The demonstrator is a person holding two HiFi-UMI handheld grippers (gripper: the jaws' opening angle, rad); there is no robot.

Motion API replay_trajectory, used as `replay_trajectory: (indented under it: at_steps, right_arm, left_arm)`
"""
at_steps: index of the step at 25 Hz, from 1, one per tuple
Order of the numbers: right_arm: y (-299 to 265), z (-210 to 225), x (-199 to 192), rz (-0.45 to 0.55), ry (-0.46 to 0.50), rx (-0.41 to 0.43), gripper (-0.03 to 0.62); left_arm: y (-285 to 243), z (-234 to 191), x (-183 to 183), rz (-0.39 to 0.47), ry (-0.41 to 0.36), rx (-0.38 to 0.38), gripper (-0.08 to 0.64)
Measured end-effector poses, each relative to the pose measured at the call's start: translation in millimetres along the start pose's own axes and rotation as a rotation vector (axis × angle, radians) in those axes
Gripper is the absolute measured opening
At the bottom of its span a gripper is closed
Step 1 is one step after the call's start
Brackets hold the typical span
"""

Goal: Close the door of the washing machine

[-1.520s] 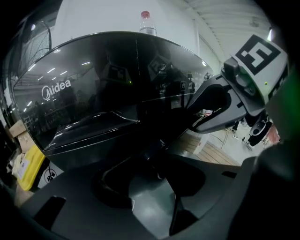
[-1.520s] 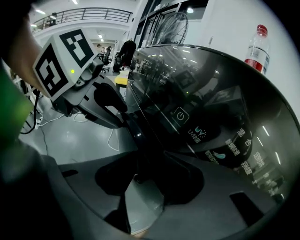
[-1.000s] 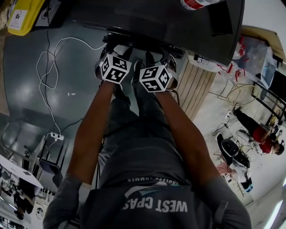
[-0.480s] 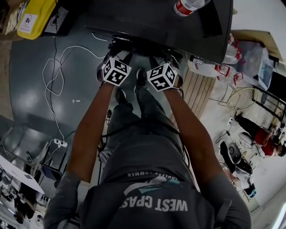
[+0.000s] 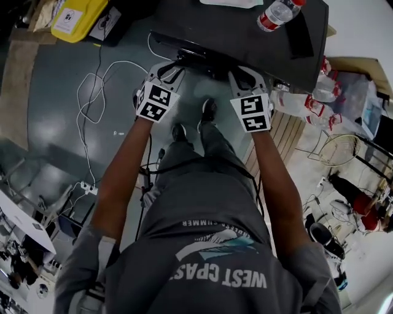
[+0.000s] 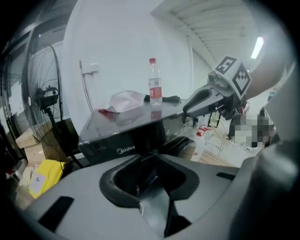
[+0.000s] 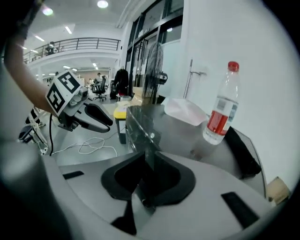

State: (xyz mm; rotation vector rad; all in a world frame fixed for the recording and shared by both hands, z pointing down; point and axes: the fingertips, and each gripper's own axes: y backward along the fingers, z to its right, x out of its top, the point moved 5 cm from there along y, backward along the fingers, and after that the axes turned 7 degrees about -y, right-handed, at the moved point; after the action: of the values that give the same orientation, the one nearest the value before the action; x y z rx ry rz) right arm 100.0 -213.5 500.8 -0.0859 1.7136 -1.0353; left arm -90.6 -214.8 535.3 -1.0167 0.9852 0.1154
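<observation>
At the far left of the head view a yellow case (image 5: 77,18) lies on the grey floor (image 5: 49,122), with a white cable (image 5: 92,98) looping beside it. Next comes the left gripper (image 5: 172,65), held at the front edge of the washing machine (image 5: 245,37). Its jaws are closing, with a narrow gap between the pads and nothing pinched there. The machine stands straight ahead of the person, its dark glossy top facing up. Its door belongs to the shadowed front face (image 5: 196,58) under that top, between the two grippers, and it is too dark to tell whether it sits flush. The right gripper (image 5: 249,73) is at the same front edge, apart from the left. Its jaws are closing too, and they are empty. On the top stand a water bottle (image 5: 279,13) and a crumpled white cloth (image 7: 185,110).
</observation>
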Motion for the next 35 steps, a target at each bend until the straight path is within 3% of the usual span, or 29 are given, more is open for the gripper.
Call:
replay_trajectory:
  at_steps: [9, 20, 28, 35]
  right_arm:
    - [74.2, -11.3, 96.8, 0.280, -0.079, 0.085, 0.064]
    - [176.2, -26.9, 166.4, 0.478, -0.133, 0.129, 0.028]
    - [236.5, -34.7, 179.9, 0.568, -0.139, 0.095, 0.028]
    - [264.6, -29.9, 165.6, 0.595, -0.141, 0.050, 0.028]
  left_arm:
    - [116.1, -55.4, 40.6, 0.194, 0.021, 0.085, 0.081]
    - [238.8, -78.3, 85.1, 0.393, 0.005, 0.191, 0.077]
    - [304.6, -65.5, 106.3, 0.510, -0.009, 0.239, 0.072]
    - [314.1, -44.0, 119.3, 0.543, -0.045, 0.228, 0.071]
